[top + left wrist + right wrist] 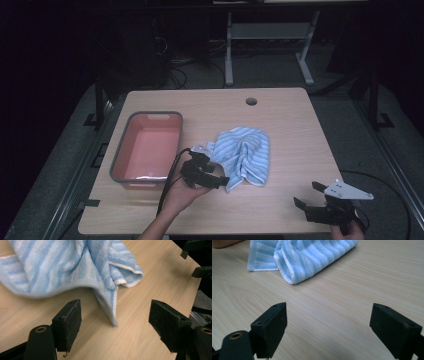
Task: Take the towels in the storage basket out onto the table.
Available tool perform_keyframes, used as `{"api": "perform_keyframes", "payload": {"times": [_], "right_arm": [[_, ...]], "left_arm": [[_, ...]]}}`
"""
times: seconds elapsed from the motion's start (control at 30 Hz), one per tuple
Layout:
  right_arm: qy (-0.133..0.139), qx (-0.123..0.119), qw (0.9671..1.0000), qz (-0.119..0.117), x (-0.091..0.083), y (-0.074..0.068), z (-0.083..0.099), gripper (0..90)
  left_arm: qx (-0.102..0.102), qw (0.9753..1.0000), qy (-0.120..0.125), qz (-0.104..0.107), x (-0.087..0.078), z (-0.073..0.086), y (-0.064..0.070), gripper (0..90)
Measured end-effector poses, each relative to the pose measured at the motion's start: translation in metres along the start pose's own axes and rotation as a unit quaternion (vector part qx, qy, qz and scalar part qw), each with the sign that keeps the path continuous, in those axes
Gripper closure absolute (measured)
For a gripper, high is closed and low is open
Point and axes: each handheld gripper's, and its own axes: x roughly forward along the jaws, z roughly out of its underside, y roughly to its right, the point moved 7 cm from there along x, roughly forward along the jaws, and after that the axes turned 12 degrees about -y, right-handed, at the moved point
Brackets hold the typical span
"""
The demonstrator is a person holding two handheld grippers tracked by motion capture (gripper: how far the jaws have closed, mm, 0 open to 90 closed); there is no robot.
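We've got left gripper [115, 327] spread around the towel [245, 155] corner for a pinch; right gripper [314, 196] spread, parked near-right.

Towel [245, 155]: blue-and-white striped terry, white-edged. Lies crumpled and loosely bunched on the wooden worktop [290, 130], near its middle, just right of a grey tub [120, 155] with a pink inside. Folds ridge up along the centre. One corner trails toward the near edge, flat on the wood.
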Motion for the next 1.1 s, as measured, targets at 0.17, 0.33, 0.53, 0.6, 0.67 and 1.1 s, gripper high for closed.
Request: {"api": "perform_keyframes", "payload": {"times": [0.17, 0.33, 0.53, 0.6, 0.67, 1.1], "right_arm": [[-0.001, 0.002, 1.0000, 0.002, -0.001, 0.001, 0.002, 13.7], [-0.003, 0.004, 1.0000, 0.002, 0.000, 0.000, 0.002, 13.7], [-0.006, 0.005, 1.0000, 0.001, 0.001, 0.000, 0.003, 13.7], [-0.006, 0.005, 1.0000, 0.001, 0.001, 0.000, 0.003, 13.7], [-0.007, 0.005, 1.0000, 0.002, 0.002, 0.000, 0.003, 13.7], [-0.014, -0.002, 0.9999, 0.001, 0.003, -0.001, 0.006, 13.7]], "left_arm": [[0.001, 1.0000, 0.001, 0.004, -0.002, 0.008, 0.003, 26.4], [0.008, 0.9999, 0.006, 0.002, -0.004, 0.014, 0.007, 26.4], [0.011, 0.9999, 0.009, 0.007, -0.004, 0.023, 0.011, 26.4], [0.010, 0.9999, 0.010, 0.010, -0.003, 0.026, 0.013, 26.4], [0.013, 0.9999, 0.009, 0.005, -0.002, 0.029, 0.014, 26.4], [0.010, 0.9997, 0.020, 0.005, 0.006, 0.057, 0.020, 26.1]]}}
